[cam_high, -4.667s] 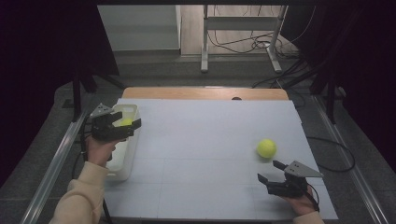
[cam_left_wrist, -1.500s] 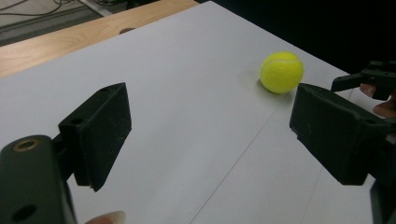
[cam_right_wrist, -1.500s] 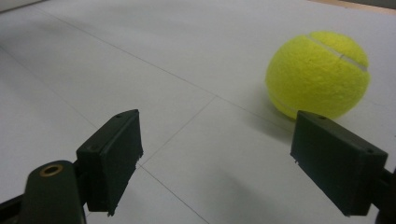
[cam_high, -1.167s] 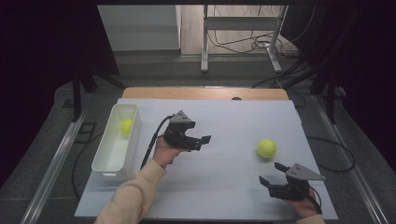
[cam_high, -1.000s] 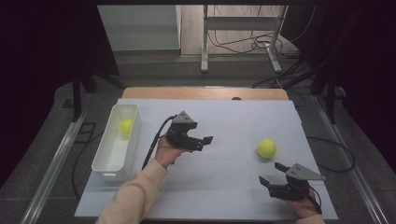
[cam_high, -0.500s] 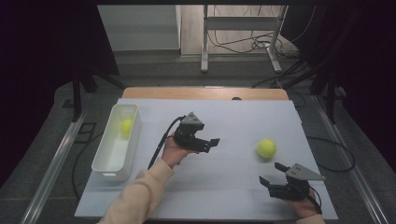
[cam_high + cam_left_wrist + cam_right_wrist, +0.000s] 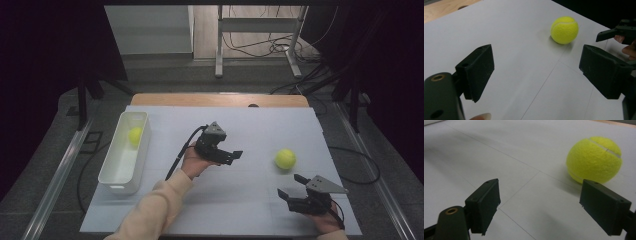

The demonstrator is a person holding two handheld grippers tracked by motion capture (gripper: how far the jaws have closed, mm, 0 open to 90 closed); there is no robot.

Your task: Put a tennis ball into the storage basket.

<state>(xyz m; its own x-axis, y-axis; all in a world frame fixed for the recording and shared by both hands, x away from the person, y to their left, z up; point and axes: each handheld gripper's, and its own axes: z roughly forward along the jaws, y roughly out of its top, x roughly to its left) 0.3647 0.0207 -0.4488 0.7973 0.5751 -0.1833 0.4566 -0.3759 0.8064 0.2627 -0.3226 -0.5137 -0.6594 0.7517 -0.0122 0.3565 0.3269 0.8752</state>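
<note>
Open bench (image 7: 250, 200) is seen between the white bin (image 7: 122, 172) and the tennis ball (image 7: 285, 159). The ball lies ahead of the empty, wide-open left gripper (image 7: 235, 155), just beside the equally open right gripper (image 7: 292, 187).

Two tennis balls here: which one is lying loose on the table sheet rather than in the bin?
The tennis ball on the sheet, at the right between the left gripper and right gripper. The other ball sits inside the white bin at the left edge.

Beyond the left claw (image 7: 231, 156), a white sheet covers the wooden worktop (image 7: 220, 100); farther off, grey floor (image 7: 165, 75), metal frame legs (image 7: 218, 40), tangled cables (image 7: 260, 42), dark surroundings.
</note>
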